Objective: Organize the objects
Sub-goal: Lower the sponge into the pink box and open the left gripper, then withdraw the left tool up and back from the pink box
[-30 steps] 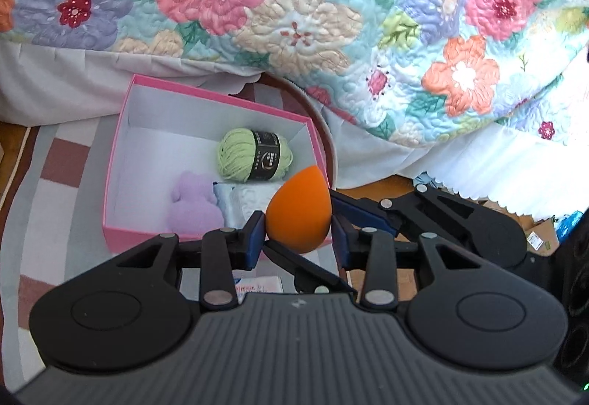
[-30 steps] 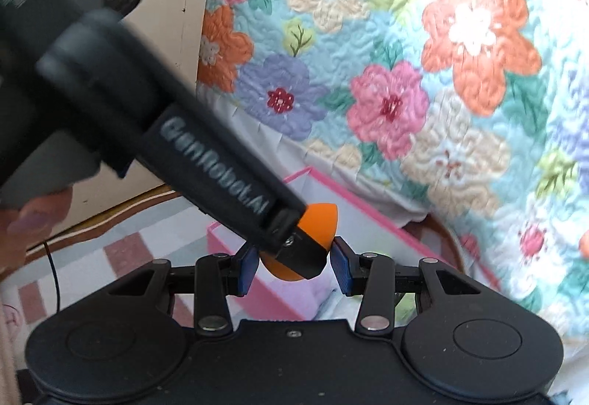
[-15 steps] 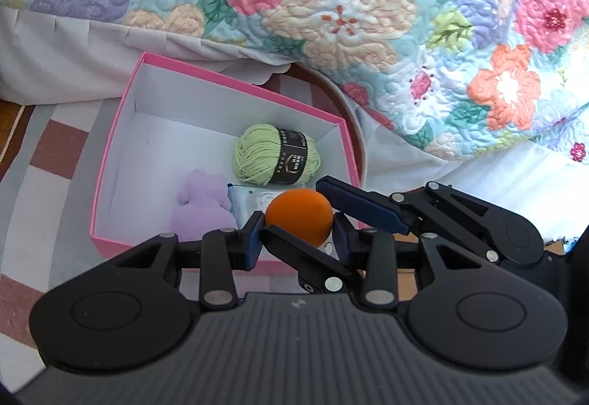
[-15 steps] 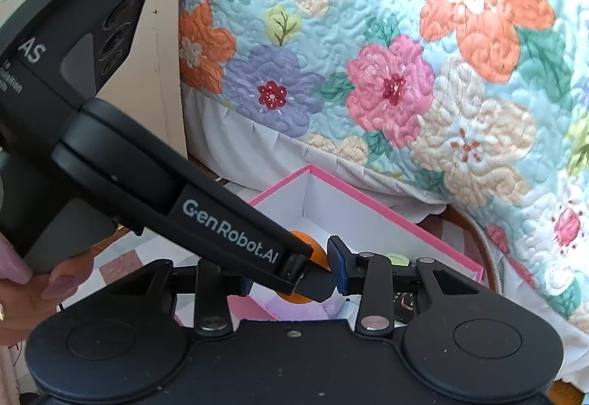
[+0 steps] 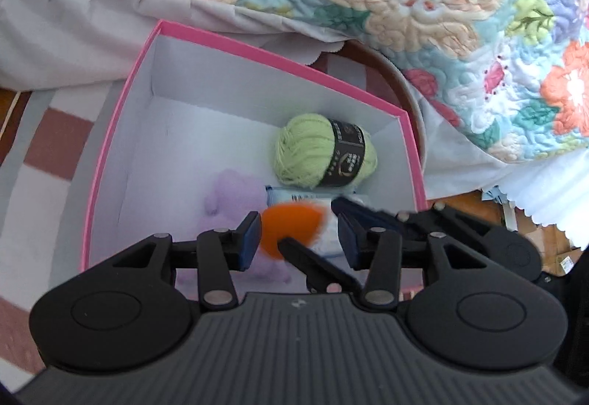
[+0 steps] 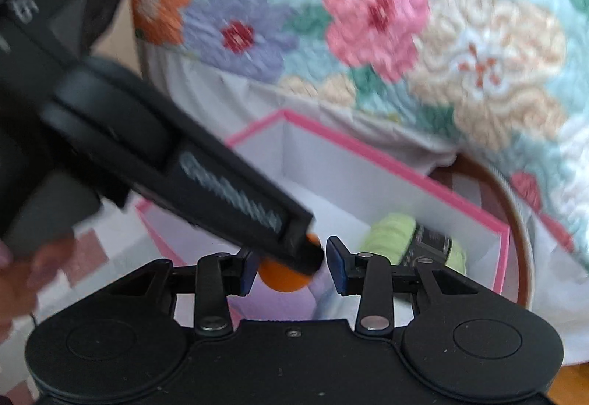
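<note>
An orange makeup sponge (image 5: 291,226) is blurred between my two crossed grippers, over the pink box (image 5: 257,53). My left gripper (image 5: 297,237) stands open, its pads clear of the sponge on the right side. My right gripper (image 6: 291,265) is also open, with the sponge (image 6: 283,278) low between its pads and the left gripper's finger lying across it. The box, white inside, holds a green yarn ball (image 5: 324,156), a lilac plush (image 5: 235,191) and a white packet (image 5: 324,206). The box also shows in the right wrist view (image 6: 368,155).
A floral quilt (image 5: 405,0) and white bed skirt hang just behind the box. A checked rug (image 5: 44,155) lies under it. A round brown rim (image 5: 408,88) curves behind the box's right corner. Paper scraps lie on the wooden floor (image 5: 464,202) at right.
Both grippers moved forward and down over the box and their jaws widened. The sponge dropped from between the pads and is motion-blurred.
</note>
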A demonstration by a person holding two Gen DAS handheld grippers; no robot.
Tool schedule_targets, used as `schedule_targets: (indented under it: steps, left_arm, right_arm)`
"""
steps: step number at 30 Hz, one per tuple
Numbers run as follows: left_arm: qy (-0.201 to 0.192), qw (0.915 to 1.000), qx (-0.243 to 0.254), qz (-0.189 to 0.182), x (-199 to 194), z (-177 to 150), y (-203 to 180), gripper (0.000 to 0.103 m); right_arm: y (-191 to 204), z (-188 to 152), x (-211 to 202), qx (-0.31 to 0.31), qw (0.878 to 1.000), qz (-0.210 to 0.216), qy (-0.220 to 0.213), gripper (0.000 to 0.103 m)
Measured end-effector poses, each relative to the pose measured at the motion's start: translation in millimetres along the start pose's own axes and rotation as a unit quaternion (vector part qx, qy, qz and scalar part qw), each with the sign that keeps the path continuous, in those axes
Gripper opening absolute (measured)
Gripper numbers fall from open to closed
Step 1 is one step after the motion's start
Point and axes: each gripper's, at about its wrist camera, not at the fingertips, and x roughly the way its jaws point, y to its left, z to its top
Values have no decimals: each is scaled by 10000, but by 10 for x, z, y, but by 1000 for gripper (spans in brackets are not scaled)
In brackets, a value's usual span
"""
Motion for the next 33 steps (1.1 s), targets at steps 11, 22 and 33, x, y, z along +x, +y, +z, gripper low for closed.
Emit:
schedule_targets:
  steps: [11,22,33]
  left_arm:
    - [109,9998,98,104,162,-11,33,38]
    - [20,9942,681,831,-508,-117,-151,59]
    - [447,9850,1056,1288,-945,-400,-184,64]
  right_arm:
    - [-288,-127,200,539,9981,107,270,40]
    - [-296,-125,-504,828,9962,251,5,45]
    - [-125,-53,-1019,982,9948,229,151,53]
